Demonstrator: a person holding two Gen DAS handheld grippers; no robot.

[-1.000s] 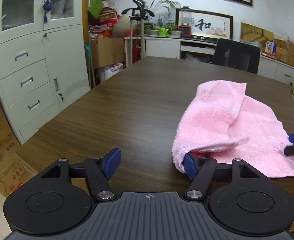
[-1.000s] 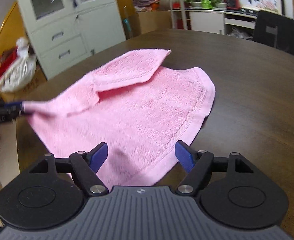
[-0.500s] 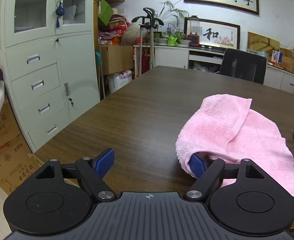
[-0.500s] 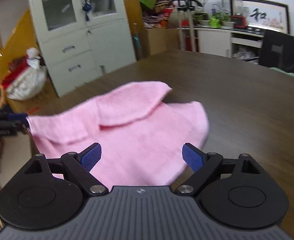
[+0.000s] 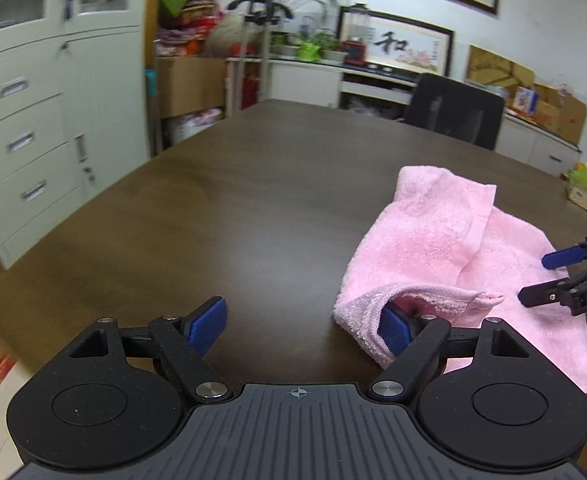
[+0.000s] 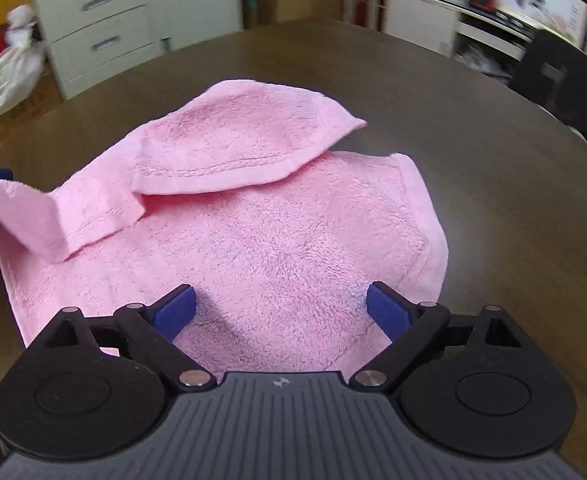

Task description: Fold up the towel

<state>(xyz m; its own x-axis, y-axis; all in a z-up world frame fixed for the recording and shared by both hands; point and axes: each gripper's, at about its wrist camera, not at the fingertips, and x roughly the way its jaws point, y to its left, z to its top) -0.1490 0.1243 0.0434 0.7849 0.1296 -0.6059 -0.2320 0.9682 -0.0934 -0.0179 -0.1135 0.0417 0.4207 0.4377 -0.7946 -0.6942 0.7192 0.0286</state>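
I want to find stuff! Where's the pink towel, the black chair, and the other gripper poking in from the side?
pink towel (image 6: 277,240): right wrist view, on its flat fuzzy middle.
black chair (image 5: 457,110): left wrist view, on its backrest.
right gripper (image 5: 549,278): left wrist view, midway between its two fingertips.

Table: I see a big dark brown wood table.
Chair: I see a black chair at the far side of the table.
Cabinet: I see a pale cabinet with drawers on the left, by the wall.
Pictures: I see two framed pictures with black writing on the white wall.
Plants: I see green plants on a white counter.
Boxes: I see brown boxes on the right.
Bag: I see a white bag on the floor.
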